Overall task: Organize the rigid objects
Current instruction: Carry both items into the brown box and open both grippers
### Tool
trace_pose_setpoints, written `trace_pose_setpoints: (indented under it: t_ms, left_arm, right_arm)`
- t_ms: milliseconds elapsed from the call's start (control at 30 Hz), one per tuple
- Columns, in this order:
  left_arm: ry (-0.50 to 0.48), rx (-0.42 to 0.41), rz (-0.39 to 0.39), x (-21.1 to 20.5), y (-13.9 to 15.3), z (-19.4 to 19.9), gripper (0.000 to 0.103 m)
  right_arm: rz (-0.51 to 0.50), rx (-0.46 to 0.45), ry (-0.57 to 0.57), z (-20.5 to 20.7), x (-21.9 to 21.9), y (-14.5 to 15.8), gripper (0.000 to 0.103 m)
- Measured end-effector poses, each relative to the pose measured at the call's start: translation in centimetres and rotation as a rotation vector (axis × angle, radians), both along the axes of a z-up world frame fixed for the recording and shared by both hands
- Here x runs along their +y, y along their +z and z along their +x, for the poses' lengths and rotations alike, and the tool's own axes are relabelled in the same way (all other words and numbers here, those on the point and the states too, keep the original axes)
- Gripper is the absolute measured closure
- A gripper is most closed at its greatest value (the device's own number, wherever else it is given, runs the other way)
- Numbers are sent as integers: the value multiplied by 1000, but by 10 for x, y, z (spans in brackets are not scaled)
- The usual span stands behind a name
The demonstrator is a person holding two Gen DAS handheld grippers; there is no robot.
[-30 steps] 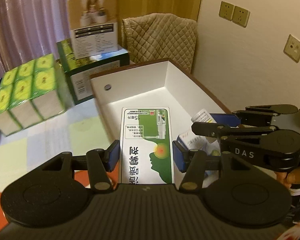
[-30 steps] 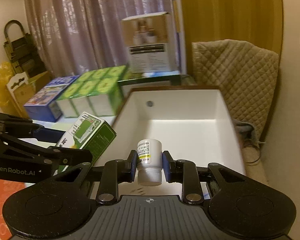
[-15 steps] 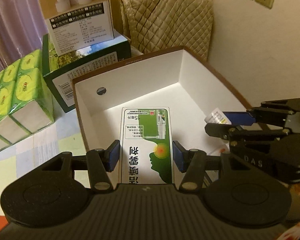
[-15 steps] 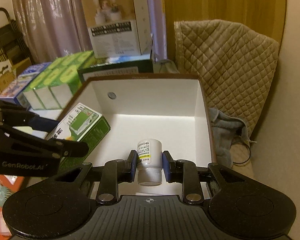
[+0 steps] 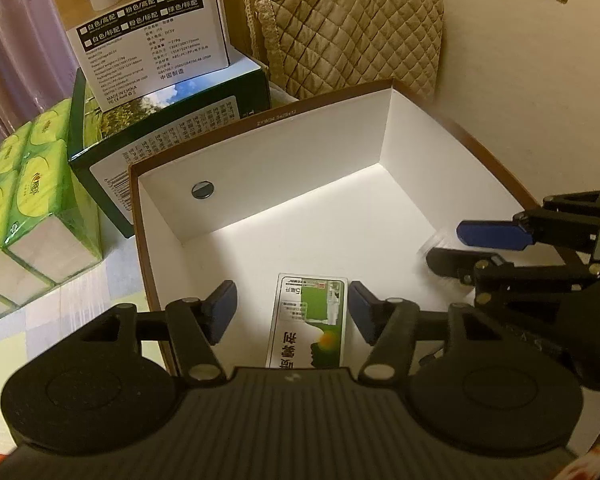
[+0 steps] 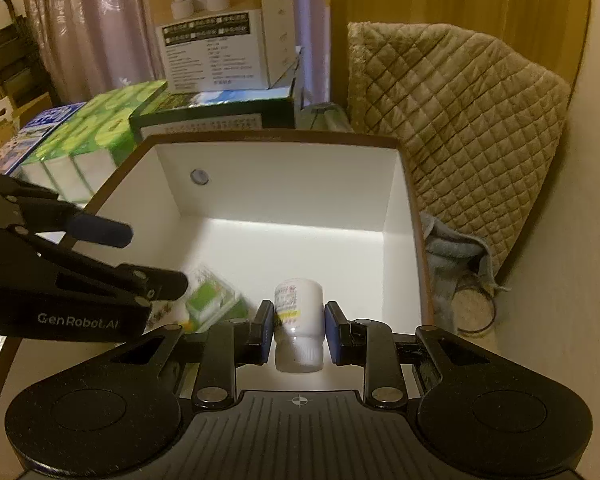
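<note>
now both grippers reach into the white open box (image 5: 388, 120). left gripper (image 5: 292, 314): jaws have just been opening, blue pads standing clear on either side of the green-and-white carton (image 5: 308, 322), which sits lower between them, inside the box near its front wall; not gripped. right gripper (image 6: 296, 330): pads clamped on the sides of a small white bottle (image 6: 299, 320), held above the box floor with its cap toward the camera. beyond the box: stacked cartons (image 6: 220, 104), a green tissue pack (image 5: 24, 208), a quilted tan cover (image 6: 460, 120).
</note>
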State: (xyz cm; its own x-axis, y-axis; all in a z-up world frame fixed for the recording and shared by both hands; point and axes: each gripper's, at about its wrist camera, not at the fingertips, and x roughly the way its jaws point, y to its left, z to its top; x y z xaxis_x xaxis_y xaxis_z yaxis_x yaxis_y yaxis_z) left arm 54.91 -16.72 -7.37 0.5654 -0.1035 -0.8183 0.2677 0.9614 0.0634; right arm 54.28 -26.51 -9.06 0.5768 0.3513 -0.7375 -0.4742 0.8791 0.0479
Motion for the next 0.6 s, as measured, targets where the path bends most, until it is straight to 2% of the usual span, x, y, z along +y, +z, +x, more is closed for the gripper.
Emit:
trace_pose_setpoints:
  t_ms: [267,600]
  left_arm:
    - [-7,11,-22,6,1,-2,45]
    - [-18,12,-37,7,6,-12,45]
  right_arm:
    - [-6,12,1,-2,2,2,77]
    - [-2,13,-7,-18,-2,3,68]
